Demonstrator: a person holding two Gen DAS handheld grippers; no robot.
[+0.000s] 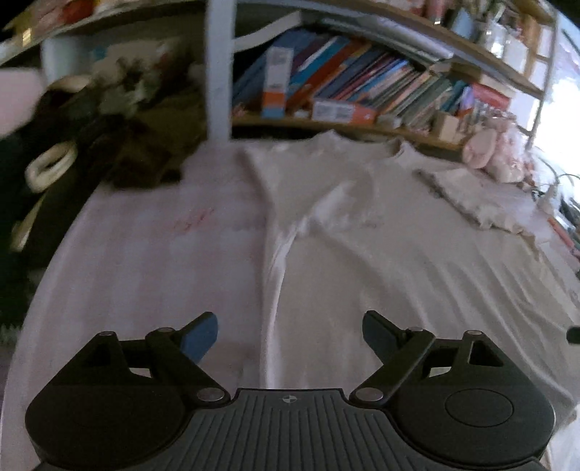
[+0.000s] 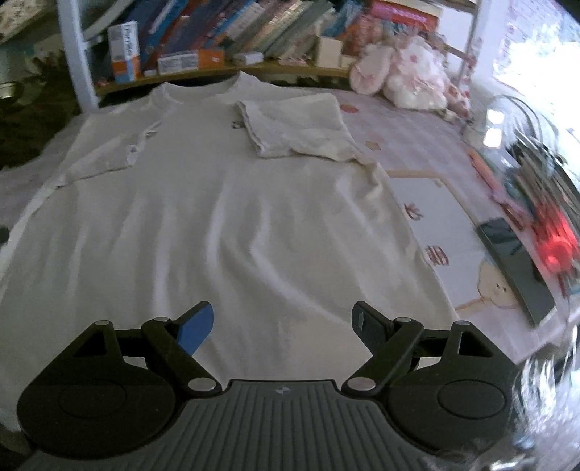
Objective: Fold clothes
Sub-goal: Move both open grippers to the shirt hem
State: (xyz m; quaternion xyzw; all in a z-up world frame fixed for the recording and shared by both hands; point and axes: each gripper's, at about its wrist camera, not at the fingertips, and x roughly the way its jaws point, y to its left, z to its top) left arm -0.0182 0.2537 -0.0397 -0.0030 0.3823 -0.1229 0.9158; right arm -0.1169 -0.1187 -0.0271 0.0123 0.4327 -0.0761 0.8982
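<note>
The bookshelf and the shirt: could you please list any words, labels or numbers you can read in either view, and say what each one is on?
None can be read.
Book spines: print too blurred.
Orange-and-white box: dark lettering on its white panel, illegible.
Flat box: label text too small.
Shirt: a small dark mark near the folded sleeve, not legible.
Sheet: cartoon drawings only.

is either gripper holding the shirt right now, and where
Nothing is held. The left gripper and right gripper both have their jaws open above the white t-shirt, with no fabric between them.
</note>
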